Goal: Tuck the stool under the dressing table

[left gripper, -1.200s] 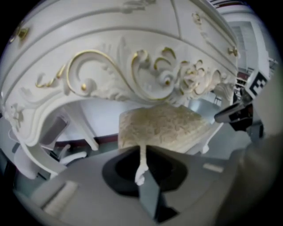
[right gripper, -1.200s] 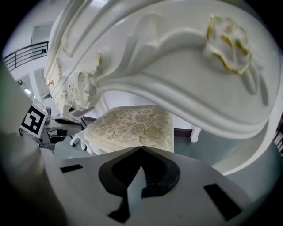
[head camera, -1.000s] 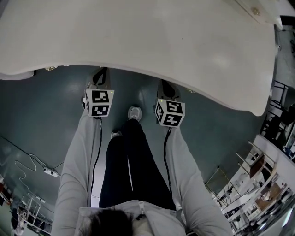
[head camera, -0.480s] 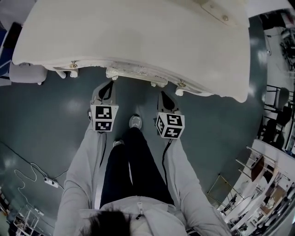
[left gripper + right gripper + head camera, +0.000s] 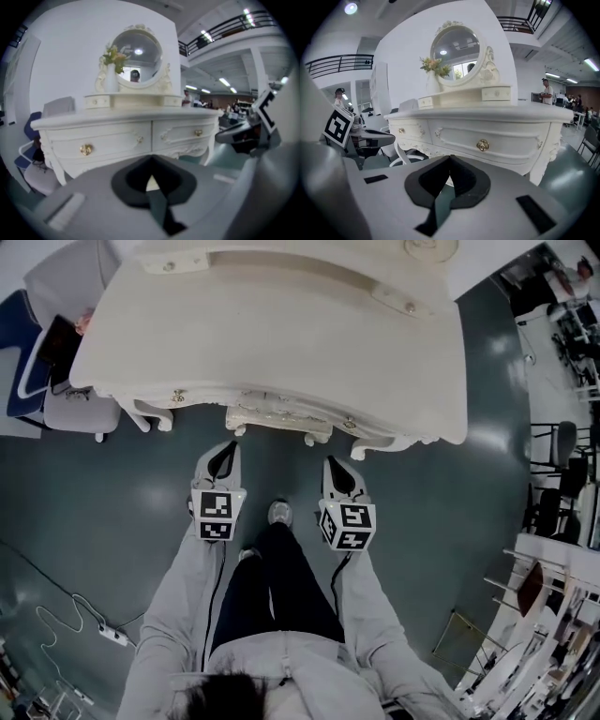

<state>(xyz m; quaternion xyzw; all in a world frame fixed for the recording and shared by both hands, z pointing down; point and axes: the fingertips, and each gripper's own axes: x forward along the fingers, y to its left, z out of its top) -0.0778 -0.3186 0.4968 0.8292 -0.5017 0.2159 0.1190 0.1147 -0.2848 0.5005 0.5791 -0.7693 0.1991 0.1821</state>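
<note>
The white dressing table (image 5: 281, 334) fills the top of the head view, and its round mirror (image 5: 138, 58) and gold-knobbed drawers show in both gripper views. A carved white edge of the stool (image 5: 277, 420) peeks out under the table's front, between its legs. My left gripper (image 5: 224, 446) and right gripper (image 5: 334, 463) hover side by side in front of the table, apart from it, above the floor. Both are shut with nothing in them, their dark pads meeting in the left gripper view (image 5: 151, 160) and the right gripper view (image 5: 450, 159).
A grey chair (image 5: 70, 409) stands at the table's left end, with a blue seat (image 5: 19, 343) beyond it. A power strip and cable (image 5: 112, 634) lie on the dark floor at lower left. Racks and furniture (image 5: 544, 615) crowd the right side. My own foot (image 5: 278, 513) is between the grippers.
Both grippers have risen and drawn back from the table's front edge, staying shut. The head view now takes in the whole table top instead of only its near edge.
</note>
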